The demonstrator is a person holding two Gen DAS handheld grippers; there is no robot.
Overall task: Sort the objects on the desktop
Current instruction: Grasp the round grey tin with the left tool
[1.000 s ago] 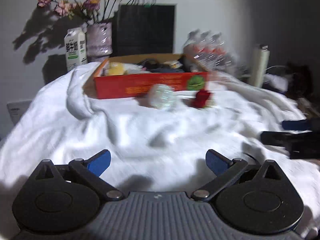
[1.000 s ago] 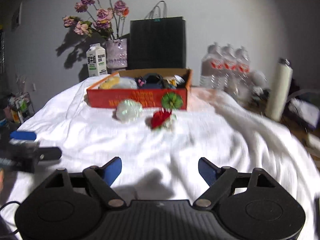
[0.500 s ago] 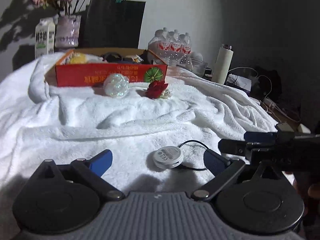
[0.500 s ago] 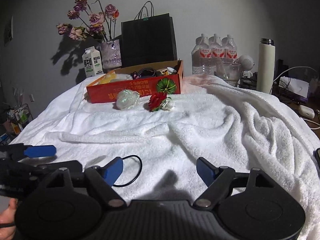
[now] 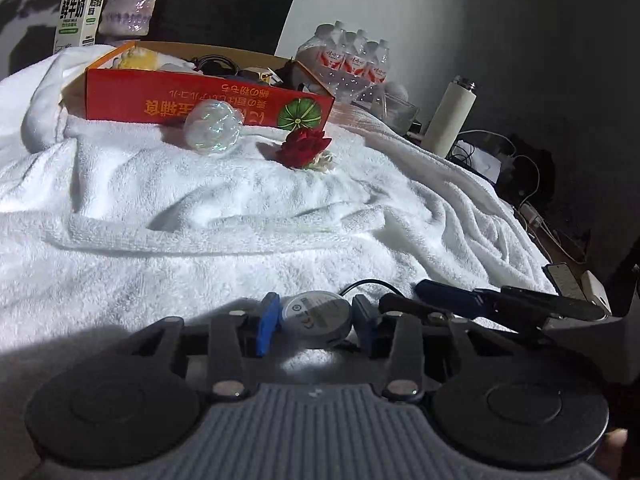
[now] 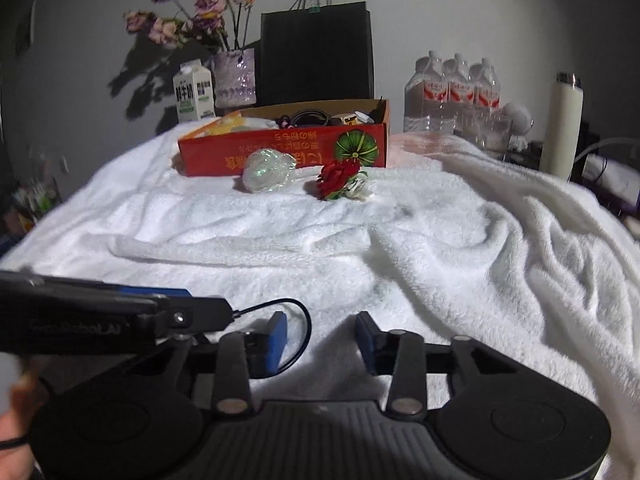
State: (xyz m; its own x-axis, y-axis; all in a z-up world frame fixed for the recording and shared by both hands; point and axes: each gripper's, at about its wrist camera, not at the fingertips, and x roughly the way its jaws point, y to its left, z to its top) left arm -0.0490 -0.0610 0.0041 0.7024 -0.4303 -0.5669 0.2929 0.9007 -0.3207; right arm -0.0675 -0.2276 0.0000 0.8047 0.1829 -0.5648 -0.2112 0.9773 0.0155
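Note:
My left gripper (image 5: 314, 322) is shut on a round white charger puck (image 5: 316, 314) with a black cable (image 5: 368, 283), low on the white towel (image 5: 240, 232). My right gripper (image 6: 322, 336) is half closed and empty; the black cable (image 6: 298, 320) loops beside its left finger. It also shows in the left wrist view (image 5: 440, 300), just right of the puck. An iridescent ball (image 5: 214, 128) and a red flower (image 5: 304, 148) lie in front of the red box (image 5: 180, 100); all three also show in the right wrist view: ball (image 6: 266, 170), flower (image 6: 338, 178), box (image 6: 280, 152).
Behind the box stand a milk carton (image 6: 193, 96), a flower vase (image 6: 235, 78) and a black paper bag (image 6: 316, 54). Water bottles (image 6: 452, 96) and a white flask (image 6: 562, 124) stand at the right. Cables and chargers (image 5: 528, 184) lie off the right edge.
My left gripper has moved forward and down and closed on the charger puck. My right gripper has narrowed and come in beside the cable.

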